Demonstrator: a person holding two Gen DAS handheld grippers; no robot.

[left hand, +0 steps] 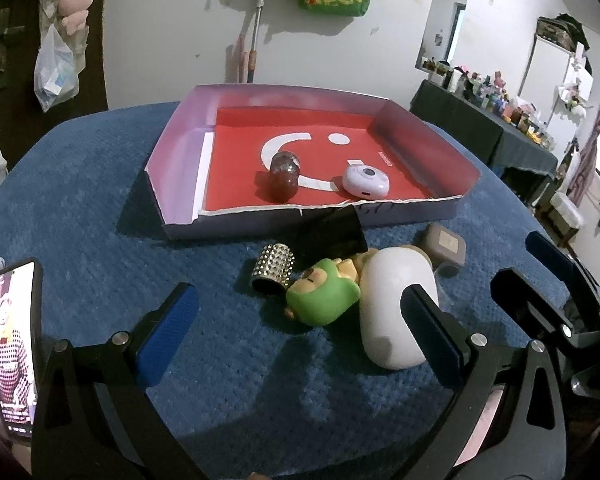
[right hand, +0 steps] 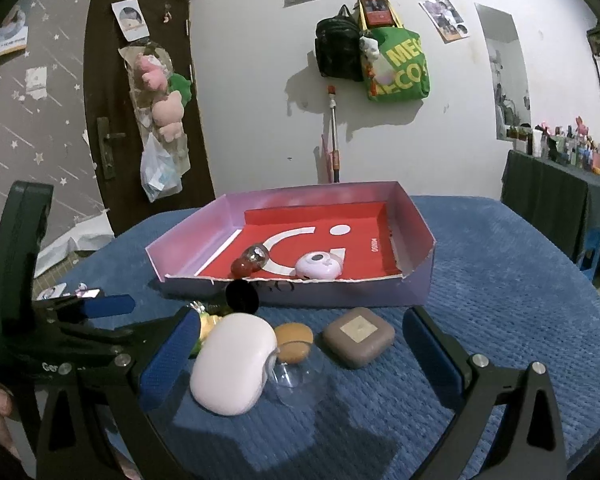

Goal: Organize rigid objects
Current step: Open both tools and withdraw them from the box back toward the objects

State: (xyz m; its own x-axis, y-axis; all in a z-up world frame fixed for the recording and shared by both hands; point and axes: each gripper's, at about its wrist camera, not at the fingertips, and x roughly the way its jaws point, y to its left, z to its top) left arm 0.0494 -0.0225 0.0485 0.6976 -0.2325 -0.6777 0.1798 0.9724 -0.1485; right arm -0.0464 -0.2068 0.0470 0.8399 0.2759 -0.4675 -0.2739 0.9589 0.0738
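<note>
The shallow pink-walled cardboard tray with a red floor point(left hand: 172, 152) serves as the collection bin on the blue textured surface point(left hand: 80, 208); a dark red glittery ball point(left hand: 284, 174) and a round white gadget point(left hand: 366, 184) already lie inside. Unsorted items cluster just before its front wall: a studded metal cylinder point(left hand: 273, 273), a green squishy toy point(left hand: 322, 298), a white oval case point(left hand: 396, 312) and a brown square case point(right hand: 358, 336). The left hand-held gripper point(left hand: 300, 340) and right hand-held gripper point(right hand: 300, 356) are both released, empty. A black object point(left hand: 336, 232) is partly hidden; its identity is unclear.

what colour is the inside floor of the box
Red with white markings, on the box; clearest in the left wrist view.
</note>
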